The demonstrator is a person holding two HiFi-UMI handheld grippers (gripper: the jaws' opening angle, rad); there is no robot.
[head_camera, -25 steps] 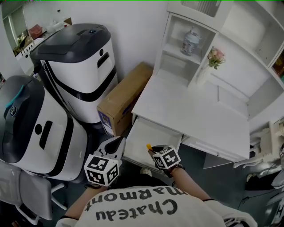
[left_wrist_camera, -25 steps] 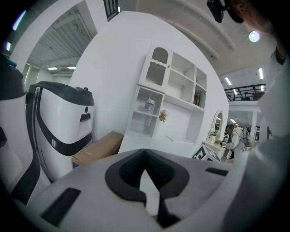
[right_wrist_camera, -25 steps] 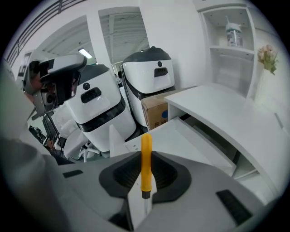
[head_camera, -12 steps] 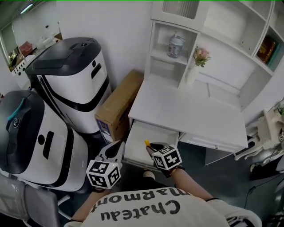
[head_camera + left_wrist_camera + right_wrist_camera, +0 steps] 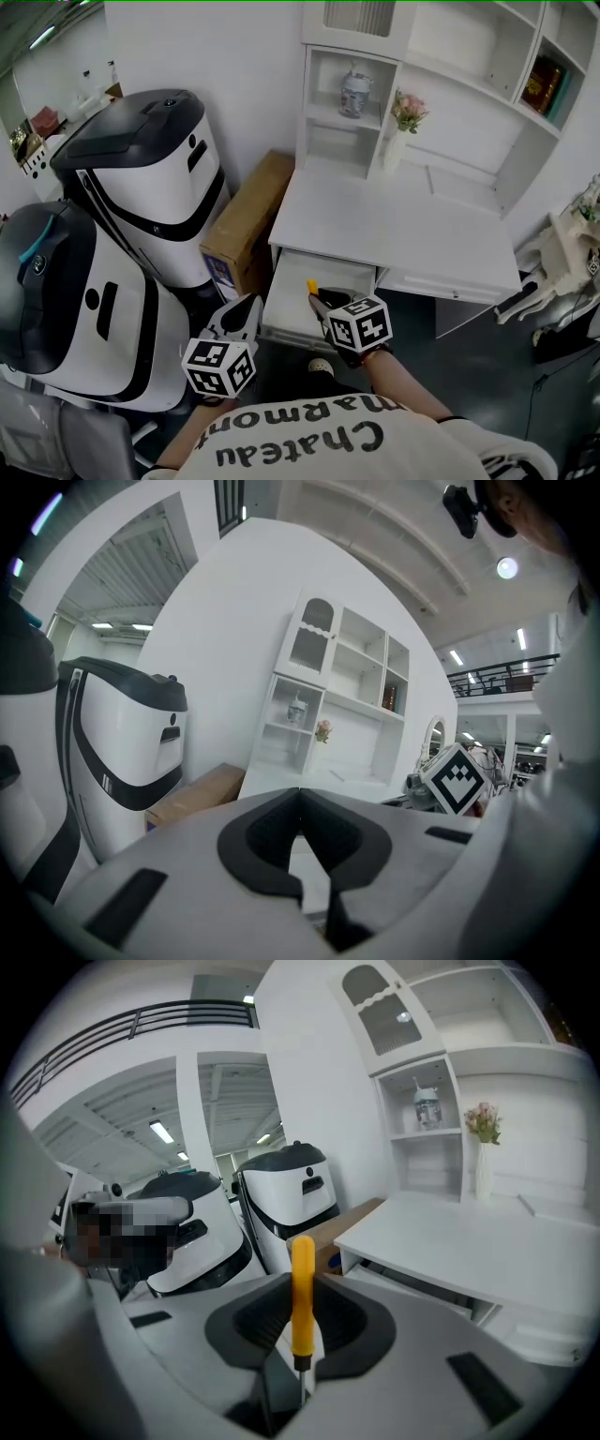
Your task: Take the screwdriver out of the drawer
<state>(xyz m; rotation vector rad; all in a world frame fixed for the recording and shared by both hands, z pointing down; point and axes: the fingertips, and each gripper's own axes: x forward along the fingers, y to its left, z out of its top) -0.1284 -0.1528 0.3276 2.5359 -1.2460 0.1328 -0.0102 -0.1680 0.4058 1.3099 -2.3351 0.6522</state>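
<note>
I look down on a white desk (image 5: 394, 234), drawer (image 5: 298, 298) open, a flower vase (image 5: 396, 148) at its back, a bottle (image 5: 352, 94) on the shelf (image 5: 323, 120) above, a cardboard box (image 5: 248, 225) on the floor (image 5: 487, 347) alongside.

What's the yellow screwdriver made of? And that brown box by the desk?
The screwdriver handle looks like smooth yellow plastic, evenly coloured with a soft sheen; its thin grey shaft is probably metal. The brown box looks like matte cardboard, with flat tan sides and folded edges.

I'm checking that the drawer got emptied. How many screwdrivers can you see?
1. The yellow-handled screwdriver is clamped in the right tool, held above the open drawer. The tool hides part of the drawer's inside, so another could lie unseen.
</note>
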